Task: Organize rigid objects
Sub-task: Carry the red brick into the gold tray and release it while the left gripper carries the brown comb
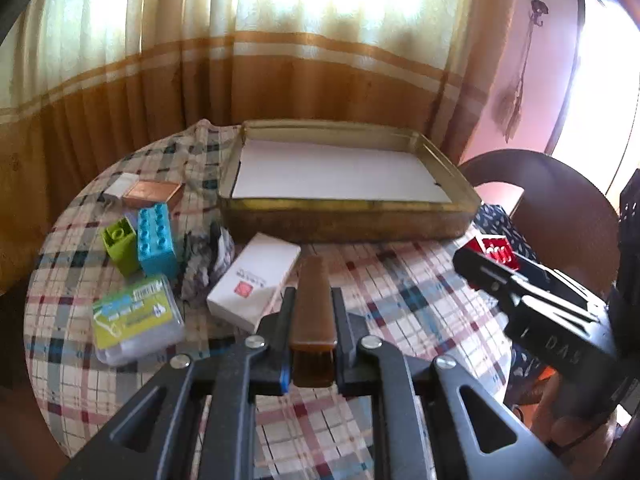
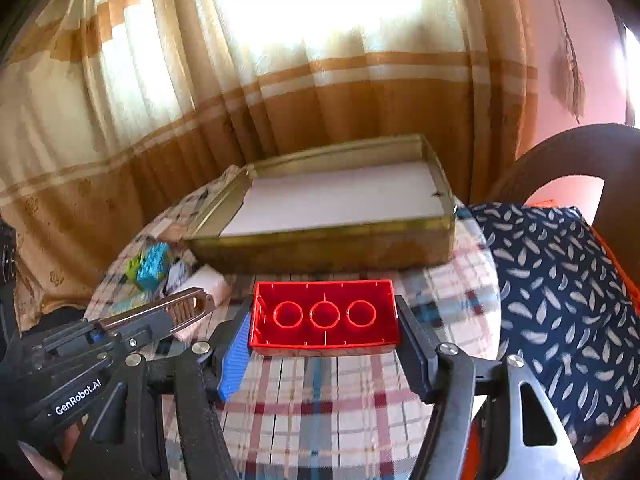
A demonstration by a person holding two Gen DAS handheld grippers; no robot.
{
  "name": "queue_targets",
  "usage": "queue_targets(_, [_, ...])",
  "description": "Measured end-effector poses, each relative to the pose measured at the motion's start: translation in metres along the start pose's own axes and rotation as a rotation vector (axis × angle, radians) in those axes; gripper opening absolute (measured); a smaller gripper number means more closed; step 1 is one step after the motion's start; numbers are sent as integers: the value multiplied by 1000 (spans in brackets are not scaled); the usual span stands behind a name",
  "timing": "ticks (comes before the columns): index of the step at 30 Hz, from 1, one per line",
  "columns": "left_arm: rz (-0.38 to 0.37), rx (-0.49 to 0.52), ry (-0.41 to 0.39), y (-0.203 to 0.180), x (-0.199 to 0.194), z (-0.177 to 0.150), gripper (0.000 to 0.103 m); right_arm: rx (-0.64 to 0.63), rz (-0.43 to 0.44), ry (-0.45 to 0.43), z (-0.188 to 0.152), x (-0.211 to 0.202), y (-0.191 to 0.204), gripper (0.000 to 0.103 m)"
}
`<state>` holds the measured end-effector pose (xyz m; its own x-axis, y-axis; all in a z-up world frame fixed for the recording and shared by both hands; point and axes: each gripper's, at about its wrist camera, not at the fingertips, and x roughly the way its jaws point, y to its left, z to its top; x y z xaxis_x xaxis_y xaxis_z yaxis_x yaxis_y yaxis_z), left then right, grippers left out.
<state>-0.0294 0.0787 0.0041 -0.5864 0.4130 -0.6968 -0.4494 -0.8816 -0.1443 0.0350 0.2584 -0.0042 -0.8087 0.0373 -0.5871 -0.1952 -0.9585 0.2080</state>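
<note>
My left gripper [image 1: 313, 294] is shut on a long amber-brown bar [image 1: 312, 320], held above the plaid-clothed table [image 1: 400, 288]. The bar points toward a brass-coloured tray [image 1: 344, 224] lined with white paper. My right gripper [image 2: 323, 312] is shut on a red toy brick [image 2: 324, 320], whose hollow underside with three rings faces the camera. The tray [image 2: 320, 250] lies just beyond the brick. At the right of the left wrist view, the right gripper [image 1: 480, 260] shows with the red brick [image 1: 498, 250]. In the right wrist view the left gripper [image 2: 200, 304] is at the left.
Left of the tray lie a white box [image 1: 256, 280], a blue brick [image 1: 157, 240], a green brick [image 1: 120, 244], a clear case with a green label [image 1: 138, 320] and a copper-coloured box [image 1: 152, 194]. A chair with a navy cushion [image 2: 560, 280] stands at the right. Curtains hang behind.
</note>
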Motion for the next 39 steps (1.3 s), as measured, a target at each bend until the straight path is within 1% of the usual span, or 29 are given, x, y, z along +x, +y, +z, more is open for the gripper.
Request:
queue_targets(5, [-30, -11, -35, 3, -3, 13, 13, 4, -15, -55, 14, -6, -4, 66])
queue_targets(11, [-67, -3, -106, 2, -8, 41, 13, 4, -48, -128, 43, -6, -12, 66])
queue_targets(13, [-66, 0, -119, 0, -4, 53, 13, 7, -67, -147, 55, 0, -16, 66])
queue_targets(17, [-61, 5, -132, -10, 10, 72, 13, 29, -99, -157, 70, 16, -25, 66])
queue_targets(20, [-58, 12, -123, -20, 30, 85, 13, 56, -126, -161, 82, 30, -35, 66])
queue_targets(22, [-53, 19, -108, -29, 47, 93, 13, 50, -169, -155, 89, 45, -40, 66])
queue_targets(27, [-40, 36, -66, -45, 84, 105, 13, 81, -186, -114, 94, 72, -52, 66])
queue_targets(30, [-17, 46, -39, -52, 103, 108, 13, 89, -183, -98, 97, 86, -55, 66])
queue_targets(33, [17, 53, -18, -52, 115, 106, 14, 101, -153, -96, 96, 95, -57, 66])
queue_targets(34, [36, 52, -11, -52, 118, 105, 15, 110, -138, -100, 96, 96, -58, 68])
queue_targets(35, [49, 53, -8, -51, 120, 104, 22, 118, -124, -103, 96, 98, -60, 71])
queue_targets(36, [63, 61, -2, -51, 121, 103, 40, 122, -118, -108, 95, 98, -60, 79])
queue_targets(37, [83, 65, 1, -51, 121, 103, 53, 127, -120, -119, 94, 97, -60, 82])
queue_targets(38, [119, 64, -9, -50, 118, 102, 80, 129, -112, -131, 93, 94, -58, 83])
queue_targets(39, [145, 60, -29, -48, 114, 102, 96, 130, -112, -140, 92, 92, -57, 84])
